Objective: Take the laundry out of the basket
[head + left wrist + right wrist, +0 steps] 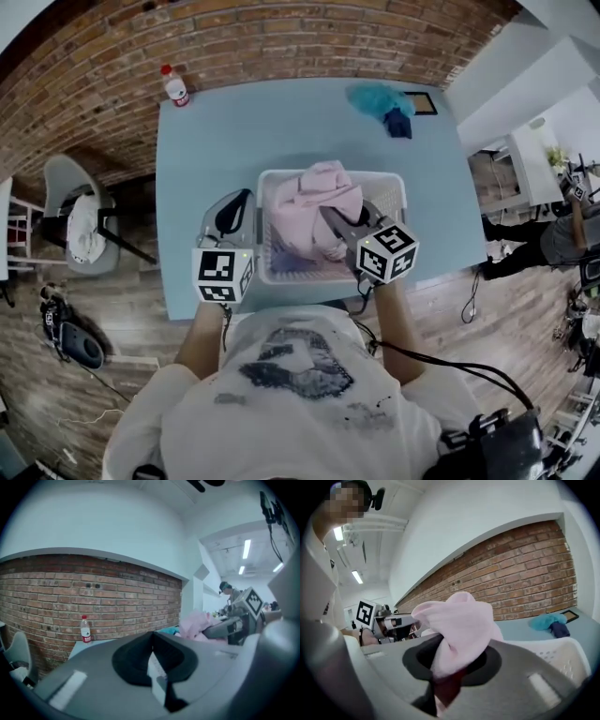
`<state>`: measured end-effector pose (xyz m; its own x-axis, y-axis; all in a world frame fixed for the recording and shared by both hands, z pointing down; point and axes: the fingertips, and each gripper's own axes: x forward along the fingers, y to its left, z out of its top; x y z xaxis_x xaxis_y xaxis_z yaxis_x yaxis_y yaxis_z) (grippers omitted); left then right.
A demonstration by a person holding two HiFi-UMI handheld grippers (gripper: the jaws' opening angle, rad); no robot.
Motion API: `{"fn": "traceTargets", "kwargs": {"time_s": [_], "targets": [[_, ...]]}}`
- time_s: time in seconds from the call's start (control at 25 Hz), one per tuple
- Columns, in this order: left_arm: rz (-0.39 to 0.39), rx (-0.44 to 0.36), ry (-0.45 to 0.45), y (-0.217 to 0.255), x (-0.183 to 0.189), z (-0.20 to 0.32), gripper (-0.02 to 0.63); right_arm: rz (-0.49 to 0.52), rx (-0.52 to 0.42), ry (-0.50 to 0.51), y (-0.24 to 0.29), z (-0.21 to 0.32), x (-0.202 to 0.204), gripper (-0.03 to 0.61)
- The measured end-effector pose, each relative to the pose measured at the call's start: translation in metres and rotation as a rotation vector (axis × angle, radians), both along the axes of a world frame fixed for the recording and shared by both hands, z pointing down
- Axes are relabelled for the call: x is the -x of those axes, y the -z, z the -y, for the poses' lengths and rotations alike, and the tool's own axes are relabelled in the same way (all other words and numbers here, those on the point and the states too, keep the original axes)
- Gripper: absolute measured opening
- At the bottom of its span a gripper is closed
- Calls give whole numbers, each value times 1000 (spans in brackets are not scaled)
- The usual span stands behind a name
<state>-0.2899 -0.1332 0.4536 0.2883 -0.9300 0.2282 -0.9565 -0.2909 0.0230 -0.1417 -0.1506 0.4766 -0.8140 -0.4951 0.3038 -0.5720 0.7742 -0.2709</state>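
Observation:
A white laundry basket [397, 185] stands in the middle of the light blue table [206, 150]. A pink garment [325, 195] rises out of it in a bunch. My right gripper [331, 218] is shut on the pink garment [459, 620], whose cloth fills the gap between the jaws and hides the fingertips in the right gripper view [449, 670]. More laundry, bluish-purple [289, 259], lies at the basket's bottom. My left gripper [244, 196] hovers just left of the basket, jaws together with nothing in them [152, 638].
A teal cloth [378, 97] and a dark blue one [398, 123] lie at the table's far right, beside a small dark frame [425, 103]. A water bottle [175, 86] stands at the far left corner. A grey chair [80, 220] sits left of the table, before the brick wall.

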Motion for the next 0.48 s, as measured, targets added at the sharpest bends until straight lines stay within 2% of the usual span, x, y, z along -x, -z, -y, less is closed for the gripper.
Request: {"fn": "traceTargets", "kwargs": {"time_s": [0.16, 0.48], "targets": [[-5, -22, -22, 9, 1, 1, -9, 35, -42, -92, 31, 1, -6, 87], [-30, -83, -55, 34, -6, 4, -9, 134, -130, -175, 105, -2, -16, 84]]}}
